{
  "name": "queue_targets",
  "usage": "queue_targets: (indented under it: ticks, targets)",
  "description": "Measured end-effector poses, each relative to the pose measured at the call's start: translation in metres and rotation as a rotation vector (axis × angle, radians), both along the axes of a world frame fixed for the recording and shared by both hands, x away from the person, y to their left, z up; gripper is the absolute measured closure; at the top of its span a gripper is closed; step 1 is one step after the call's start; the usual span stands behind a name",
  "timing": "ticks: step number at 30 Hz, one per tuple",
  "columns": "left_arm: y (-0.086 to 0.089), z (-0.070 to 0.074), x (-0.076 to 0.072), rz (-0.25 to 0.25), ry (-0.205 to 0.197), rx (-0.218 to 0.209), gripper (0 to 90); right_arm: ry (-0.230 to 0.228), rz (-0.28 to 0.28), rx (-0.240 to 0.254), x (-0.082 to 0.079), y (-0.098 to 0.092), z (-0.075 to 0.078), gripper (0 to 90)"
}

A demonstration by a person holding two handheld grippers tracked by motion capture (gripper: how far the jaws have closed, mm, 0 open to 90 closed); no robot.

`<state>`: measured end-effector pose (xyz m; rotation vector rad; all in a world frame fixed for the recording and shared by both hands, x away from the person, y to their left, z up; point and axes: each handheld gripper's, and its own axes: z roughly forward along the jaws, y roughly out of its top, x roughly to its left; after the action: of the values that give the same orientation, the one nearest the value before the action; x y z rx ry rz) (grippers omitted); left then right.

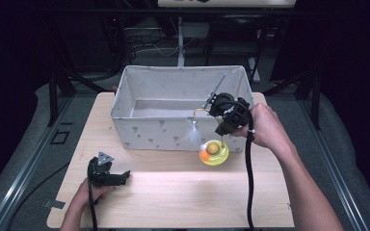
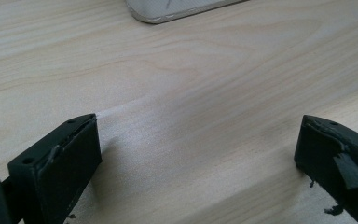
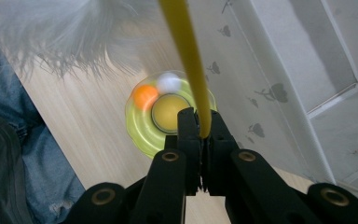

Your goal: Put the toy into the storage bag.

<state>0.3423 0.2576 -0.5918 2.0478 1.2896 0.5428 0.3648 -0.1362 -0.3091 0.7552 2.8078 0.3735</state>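
A cat toy has a round yellow-green base (image 1: 214, 153) with an orange ball (image 3: 144, 95) and a white ball (image 3: 169, 82) on it. A thin yellow wire (image 3: 186, 51) rises from the base to a white feather (image 1: 192, 134). My right gripper (image 1: 221, 128) is above the base, in front of the fabric box, shut on the wire; in the right gripper view this gripper (image 3: 200, 123) pinches the wire between both jaws. I cannot tell whether the base rests on the table. My left gripper (image 1: 124, 176) lies low at the table's front left, open, and in the left gripper view this gripper (image 2: 198, 149) holds nothing.
A white fabric box (image 1: 154, 132) with a small grey print stands at the back of the wooden table (image 1: 173, 197); its inside looks bare. Its corner (image 2: 168, 9) is just beyond the left gripper. A person's denim-clad leg (image 3: 32, 154) is beside the table.
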Motion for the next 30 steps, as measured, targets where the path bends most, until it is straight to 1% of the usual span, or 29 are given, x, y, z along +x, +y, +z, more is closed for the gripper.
queue_targets:
  ticks: [1, 2, 3, 8, 12, 20, 30]
  targets:
    - [0.000, 0.000, 0.000, 0.000, 0.000, 0.000, 0.3, 0.002, -0.003, 0.012, 0.000, 0.000, 0.001, 88.1]
    - [0.000, 0.000, 0.000, 0.000, 0.000, 0.000, 0.3, 0.002, -0.003, 0.012, 0.000, 0.000, 0.001, 88.1]
    - [0.000, 0.000, 0.000, 0.000, 0.000, 0.000, 0.3, 0.000, -0.001, 0.011, 0.001, 0.000, 0.004, 88.1]
    - [0.000, 0.000, 0.000, -0.001, 0.002, 0.000, 0.3, -0.004, 0.004, 0.009, 0.002, 0.002, 0.012, 88.1]
    - [0.000, 0.000, 0.000, 0.001, 0.002, -0.003, 0.3, -0.010, 0.002, 0.017, 0.004, 0.004, 0.017, 88.1]
    - [0.000, 0.000, 0.000, 0.001, 0.001, 0.000, 0.3, -0.008, 0.010, 0.018, 0.008, 0.008, 0.023, 88.1]
    - [0.000, 0.001, 0.000, -0.005, 0.008, 0.001, 0.3, -0.022, 0.022, 0.030, 0.013, 0.015, 0.041, 88.1]
